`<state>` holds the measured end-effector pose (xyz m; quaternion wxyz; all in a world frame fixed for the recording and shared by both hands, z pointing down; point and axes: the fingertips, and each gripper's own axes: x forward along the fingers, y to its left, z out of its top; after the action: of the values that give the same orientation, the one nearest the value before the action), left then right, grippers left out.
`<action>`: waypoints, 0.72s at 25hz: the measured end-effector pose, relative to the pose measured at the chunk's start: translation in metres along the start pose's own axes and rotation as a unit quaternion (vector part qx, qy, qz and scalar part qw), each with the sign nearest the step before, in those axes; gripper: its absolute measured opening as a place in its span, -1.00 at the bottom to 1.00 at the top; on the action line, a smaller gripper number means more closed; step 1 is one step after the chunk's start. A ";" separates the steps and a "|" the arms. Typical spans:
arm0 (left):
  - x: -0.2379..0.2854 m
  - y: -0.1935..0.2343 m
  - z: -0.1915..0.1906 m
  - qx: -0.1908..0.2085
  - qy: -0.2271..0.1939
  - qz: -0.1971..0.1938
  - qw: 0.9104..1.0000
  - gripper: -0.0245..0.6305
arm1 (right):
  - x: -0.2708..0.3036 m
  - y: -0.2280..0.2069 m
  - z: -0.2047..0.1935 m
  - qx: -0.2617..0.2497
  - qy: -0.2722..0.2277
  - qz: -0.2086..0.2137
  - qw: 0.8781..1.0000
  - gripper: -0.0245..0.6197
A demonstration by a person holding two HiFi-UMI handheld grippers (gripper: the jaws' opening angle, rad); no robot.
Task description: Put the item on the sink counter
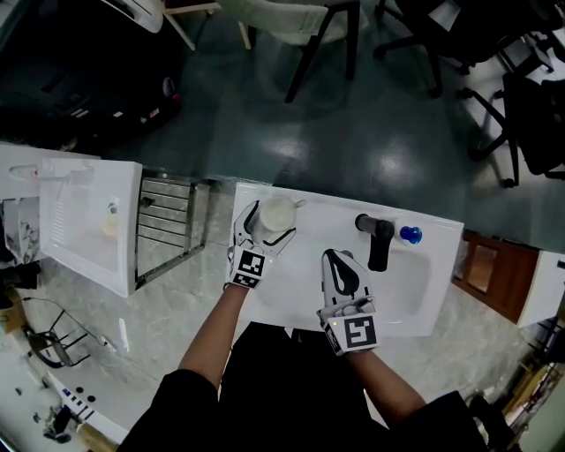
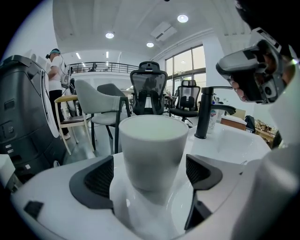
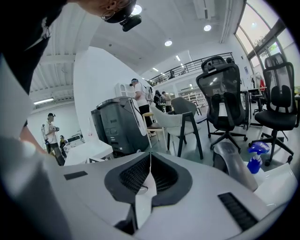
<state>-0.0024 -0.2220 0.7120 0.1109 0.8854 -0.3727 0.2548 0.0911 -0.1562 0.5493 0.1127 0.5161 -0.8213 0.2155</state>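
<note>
dark sleeves (image 1: pixel 177 410) lowest in the head view, bare forearms (image 1: pixel 207 331) reaching up from them to the two grippers. right gripper (image 1: pixel 334 261) the nearer of the pair, over the front of the white sink basin (image 1: pixel 408 284) and just this side of the black faucet (image 1: pixel 380 240). its pads (image 3: pixel 133 174) pressed flat together along one thin seam in the right gripper view, holding nothing.

left gripper (image 1: pixel 265 229) further up and to the left, at the back left corner of the counter (image 1: pixel 331 210), jaws spread wide. white cup (image 1: pixel 276 212) upright between those jaws, standing on the counter beside the basin, well left of the faucet.

from the left gripper view, cup (image 2: pixel 152 147) dead centre in the left gripper (image 2: pixel 149 176), one dark ribbed pad on either side. sliver of glossy white counter (image 2: pixel 220 145) showing between each pad and the cup wall, so neither pad touching it. cup's reflection on the counter directly under its base. faucet (image 2: pixel 207 112) behind and to the right of the cup in that view.

small blue object (image 1: pixel 410 235) just right of the faucet on the counter's back edge. chairs (image 1: pixel 309 26) on the floor beyond the counter.
</note>
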 end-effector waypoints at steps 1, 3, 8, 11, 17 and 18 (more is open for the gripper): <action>-0.005 0.000 -0.002 -0.003 0.001 0.001 1.000 0.50 | -0.002 0.003 0.000 0.000 -0.001 -0.001 1.000 -0.82; -0.013 0.000 -0.002 -0.008 -0.001 0.002 1.000 0.50 | -0.008 0.008 0.002 -0.003 -0.003 -0.002 1.000 -0.82; -0.037 -0.004 0.002 -0.021 -0.013 -0.001 1.000 0.50 | -0.025 0.025 0.001 -0.011 -0.008 -0.006 1.000 -0.82; -0.061 -0.006 0.003 -0.045 -0.025 0.002 0.999 0.50 | -0.038 0.041 -0.001 -0.016 -0.010 -0.008 1.000 -0.82; -0.109 -0.025 0.001 -0.055 -0.036 0.000 0.998 0.50 | -0.064 0.073 0.004 -0.017 -0.021 -0.013 1.000 -0.82; -0.117 -0.027 0.001 -0.053 -0.038 -0.001 0.998 0.50 | -0.067 0.079 0.005 -0.023 -0.023 -0.012 0.999 -0.82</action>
<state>-0.0519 -0.1327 0.6486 0.1439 0.8876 -0.3890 0.2003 0.0500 -0.0759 0.4987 0.1081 0.5280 -0.8222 0.1828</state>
